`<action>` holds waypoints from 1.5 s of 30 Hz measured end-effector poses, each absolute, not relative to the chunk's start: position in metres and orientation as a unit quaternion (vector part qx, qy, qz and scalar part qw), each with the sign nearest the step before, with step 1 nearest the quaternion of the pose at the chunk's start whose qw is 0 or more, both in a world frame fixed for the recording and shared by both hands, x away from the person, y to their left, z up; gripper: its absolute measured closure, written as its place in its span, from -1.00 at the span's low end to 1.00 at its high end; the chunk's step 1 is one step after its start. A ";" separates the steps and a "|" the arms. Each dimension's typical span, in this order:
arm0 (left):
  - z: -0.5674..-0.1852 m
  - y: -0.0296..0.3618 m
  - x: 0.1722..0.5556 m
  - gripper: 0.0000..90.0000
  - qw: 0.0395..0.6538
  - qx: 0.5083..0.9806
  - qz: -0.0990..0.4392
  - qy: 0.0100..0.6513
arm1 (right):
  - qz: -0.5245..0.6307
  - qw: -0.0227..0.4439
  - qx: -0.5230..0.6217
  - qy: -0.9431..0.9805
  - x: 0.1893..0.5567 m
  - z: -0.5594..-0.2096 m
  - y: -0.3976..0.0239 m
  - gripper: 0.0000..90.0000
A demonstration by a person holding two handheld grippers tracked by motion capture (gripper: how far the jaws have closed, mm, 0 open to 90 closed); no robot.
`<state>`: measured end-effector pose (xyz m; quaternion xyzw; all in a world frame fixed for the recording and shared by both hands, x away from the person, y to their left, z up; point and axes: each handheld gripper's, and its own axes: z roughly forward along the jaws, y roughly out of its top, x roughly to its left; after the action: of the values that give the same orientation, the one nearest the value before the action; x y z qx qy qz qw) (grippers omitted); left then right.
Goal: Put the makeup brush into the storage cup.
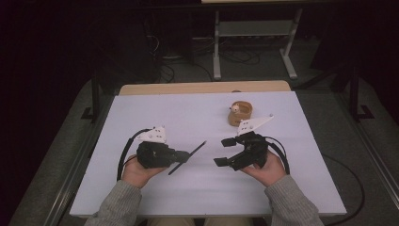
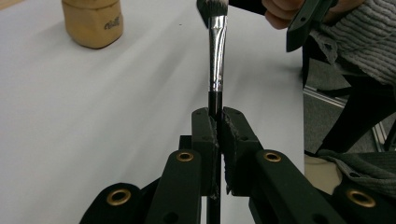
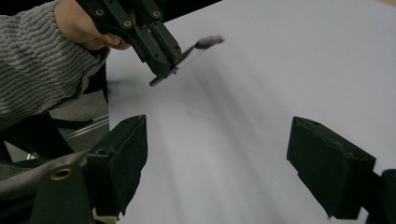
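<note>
The left gripper (image 1: 184,156) clamps a makeup brush (image 2: 216,60) by its black handle, so the bristled end pokes out free toward the wooden holder (image 1: 240,113) at the far side of the table (image 1: 188,197). Nearer the holder, the right gripper (image 1: 225,151) has its jaws spread and empty, facing the brush, likely ready to take it for the holder
</note>
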<state>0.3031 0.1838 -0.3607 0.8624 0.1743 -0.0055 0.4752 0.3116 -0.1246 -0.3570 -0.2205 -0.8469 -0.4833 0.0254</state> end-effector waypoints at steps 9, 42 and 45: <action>-0.367 0.177 0.302 0.87 0.478 0.865 -0.015 0.149 | -0.474 0.043 -0.199 -0.857 0.312 -0.359 -0.111 -0.45; -0.370 0.155 0.293 0.87 0.481 0.872 -0.034 0.083 | -0.490 0.120 -0.143 -0.852 0.311 -0.362 -0.101 0.77; -0.371 0.154 0.293 0.87 0.478 0.874 -0.034 0.083 | -0.490 0.118 -0.142 -0.852 0.311 -0.363 -0.101 0.78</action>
<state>0.2929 0.1541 -0.3709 0.8736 0.0827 -0.0340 0.4783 0.3108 -0.1009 -0.3630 -0.1423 -0.8520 -0.4898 0.1181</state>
